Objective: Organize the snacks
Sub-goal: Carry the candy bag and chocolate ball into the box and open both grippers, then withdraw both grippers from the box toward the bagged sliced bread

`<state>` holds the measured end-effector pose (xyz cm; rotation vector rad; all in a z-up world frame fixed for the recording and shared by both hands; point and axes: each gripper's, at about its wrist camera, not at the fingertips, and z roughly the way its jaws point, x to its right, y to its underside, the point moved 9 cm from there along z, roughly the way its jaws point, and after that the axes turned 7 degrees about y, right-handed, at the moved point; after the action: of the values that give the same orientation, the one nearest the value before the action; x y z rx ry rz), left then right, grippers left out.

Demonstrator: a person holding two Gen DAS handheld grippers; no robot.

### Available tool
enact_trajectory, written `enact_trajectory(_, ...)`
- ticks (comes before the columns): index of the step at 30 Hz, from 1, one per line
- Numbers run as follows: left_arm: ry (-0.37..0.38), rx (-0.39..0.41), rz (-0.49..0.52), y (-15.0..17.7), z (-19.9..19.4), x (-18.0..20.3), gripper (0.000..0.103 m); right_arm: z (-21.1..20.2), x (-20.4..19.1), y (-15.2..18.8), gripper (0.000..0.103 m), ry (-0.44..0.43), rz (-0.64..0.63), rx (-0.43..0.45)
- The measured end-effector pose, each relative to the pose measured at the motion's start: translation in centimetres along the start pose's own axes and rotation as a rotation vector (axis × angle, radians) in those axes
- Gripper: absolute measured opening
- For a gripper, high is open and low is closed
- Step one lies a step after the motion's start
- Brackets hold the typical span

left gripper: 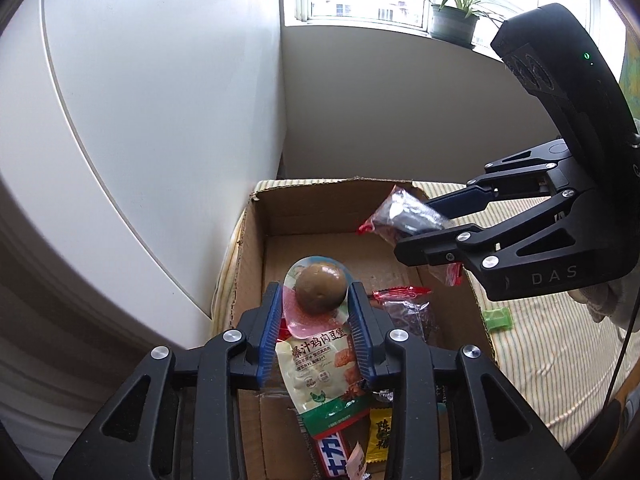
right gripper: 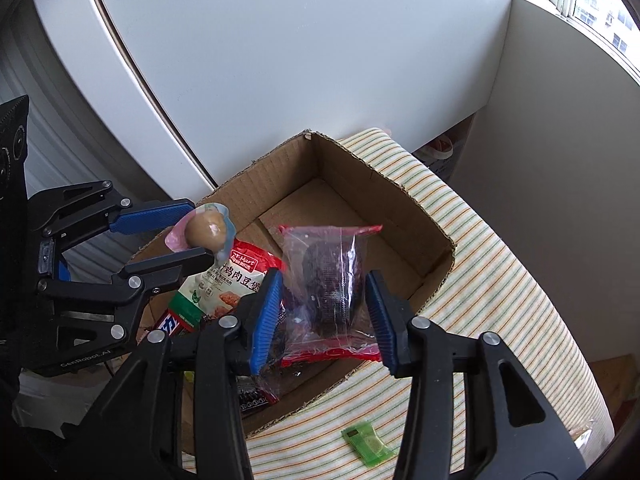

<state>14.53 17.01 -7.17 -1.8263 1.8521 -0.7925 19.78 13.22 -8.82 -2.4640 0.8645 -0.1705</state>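
Observation:
An open cardboard box (left gripper: 256, 248) (right gripper: 400, 184) stands on a striped cloth. My left gripper (left gripper: 316, 300) (right gripper: 192, 236) is shut on a clear packet with a brown egg (left gripper: 320, 288) (right gripper: 204, 230), held above the box's near side. My right gripper (right gripper: 324, 300) (left gripper: 408, 236) is shut on a clear red-edged packet with a dark snack (right gripper: 332, 276) (left gripper: 404, 216), held above the box's right side. Inside the box lie a chicken snack bag (left gripper: 324, 372) (right gripper: 224, 284), a blue bar (left gripper: 332, 452), a yellow packet (left gripper: 380, 436) and a red-edged dark packet (left gripper: 408, 312).
A small green packet (left gripper: 498, 318) (right gripper: 366, 442) lies on the striped cloth (left gripper: 560, 360) (right gripper: 500, 280) outside the box. White cabinet doors (left gripper: 140, 100) stand close behind the box. A potted plant (left gripper: 456, 20) sits on the windowsill.

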Motion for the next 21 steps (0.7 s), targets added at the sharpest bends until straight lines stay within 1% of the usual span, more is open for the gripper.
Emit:
enact_trajectory(1,0.003,0.002,-0.002,0.0,-0.1,0.0,0.039,-0.2,0.2,-0.2,0.059,-0.002,0.004,0.009)
enact_trajectory(2,-0.001,0.005,-0.005,-0.1,-0.2,-0.1,0.04,-0.4,0.2,-0.3,0.061,-0.001,0.008,0.018)
enact_trajectory(6,-0.006,0.018,-0.012,-0.3,-0.8,0.0,0.04,-1.2,1.1,-0.5,0.061,0.005,0.023,0.034)
enact_trajectory(10,0.0,0.024,-0.008,-0.5,-1.3,0.6,0.04,-2.4,1.7,0.0,0.069,0.001,0.037,0.049)
enact_trajectory(11,0.004,0.028,-0.008,-0.6,-1.4,0.9,0.04,-2.8,1.9,0.2,0.069,0.003,0.043,0.052)
enact_trajectory(14,0.02,0.038,-0.01,-0.7,-1.8,1.8,0.04,-4.1,2.6,1.1,0.069,0.012,0.059,0.057)
enact_trajectory(18,0.041,0.066,-0.003,-0.7,-2.6,4.0,0.04,-6.2,3.9,2.7,0.069,0.029,0.079,0.075)
enact_trajectory(19,0.044,0.076,0.0,-0.6,-2.8,4.7,0.04,-6.8,4.4,3.3,0.071,0.032,0.092,0.082)
enact_trajectory(20,0.053,0.077,0.004,-0.4,-2.9,5.5,0.042,-7.4,5.1,3.8,0.076,0.035,0.109,0.087)
enact_trajectory(21,0.07,0.073,0.01,-0.2,-2.9,6.4,0.044,-8.1,5.8,4.4,0.078,0.037,0.128,0.094)
